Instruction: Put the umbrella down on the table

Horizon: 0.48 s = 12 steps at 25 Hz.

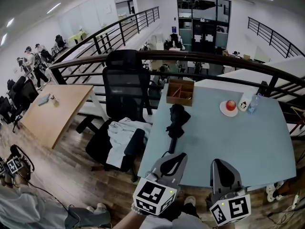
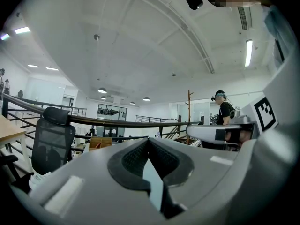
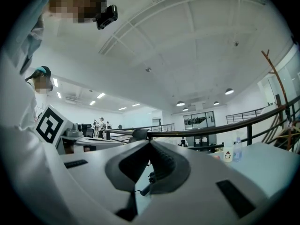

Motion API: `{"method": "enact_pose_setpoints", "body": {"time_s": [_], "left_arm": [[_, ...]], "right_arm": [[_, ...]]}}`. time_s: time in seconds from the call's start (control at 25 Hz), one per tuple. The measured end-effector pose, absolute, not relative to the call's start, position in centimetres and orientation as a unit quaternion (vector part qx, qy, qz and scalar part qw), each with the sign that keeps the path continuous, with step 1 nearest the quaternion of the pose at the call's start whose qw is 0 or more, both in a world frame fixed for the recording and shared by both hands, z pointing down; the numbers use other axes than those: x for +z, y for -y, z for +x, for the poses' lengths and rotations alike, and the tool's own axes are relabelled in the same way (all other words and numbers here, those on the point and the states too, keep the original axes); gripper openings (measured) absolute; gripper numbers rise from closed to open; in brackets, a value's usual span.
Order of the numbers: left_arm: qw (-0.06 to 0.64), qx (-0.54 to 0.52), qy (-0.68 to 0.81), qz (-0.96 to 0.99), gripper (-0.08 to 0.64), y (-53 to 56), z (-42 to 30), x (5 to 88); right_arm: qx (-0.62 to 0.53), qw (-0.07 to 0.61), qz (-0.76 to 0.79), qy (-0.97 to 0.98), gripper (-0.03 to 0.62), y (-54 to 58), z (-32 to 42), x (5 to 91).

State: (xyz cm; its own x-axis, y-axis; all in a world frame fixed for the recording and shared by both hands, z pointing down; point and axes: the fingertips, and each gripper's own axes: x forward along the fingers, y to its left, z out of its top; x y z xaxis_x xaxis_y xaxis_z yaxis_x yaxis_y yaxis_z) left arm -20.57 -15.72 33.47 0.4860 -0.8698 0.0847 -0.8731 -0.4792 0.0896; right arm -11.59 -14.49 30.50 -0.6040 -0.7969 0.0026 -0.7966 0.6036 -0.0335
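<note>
A folded black umbrella (image 1: 175,122) lies on the pale blue table (image 1: 257,147), left of the middle, its handle end toward me. My left gripper (image 1: 177,156) is at the table's front edge, just short of that handle end, jaws shut with nothing in them. My right gripper (image 1: 220,162) hovers to the right over the front edge, apart from the umbrella, also shut and empty. In the left gripper view the left gripper (image 2: 149,142) has its pads meeting; the right gripper (image 3: 150,142) shows the same in its own view. Both point level across the table.
At the table's far side stand a wooden box (image 1: 180,91), a plate with a red apple (image 1: 230,106), a small white bottle (image 1: 244,101) and a water bottle (image 1: 254,103). A black office chair (image 1: 125,87) with white cloth (image 1: 125,133) is left of the table; a black railing (image 1: 200,57) runs behind.
</note>
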Motion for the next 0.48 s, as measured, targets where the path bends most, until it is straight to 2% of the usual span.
{"method": "enact_pose_setpoints", "body": {"time_s": [0.48], "left_arm": [[0.065, 0.013, 0.504, 0.861, 0.006, 14.3, -21.9, 33.6]], "right_arm": [[-0.021, 0.005, -0.447, -0.894, 0.000, 13.0, -13.0, 30.8]]}}
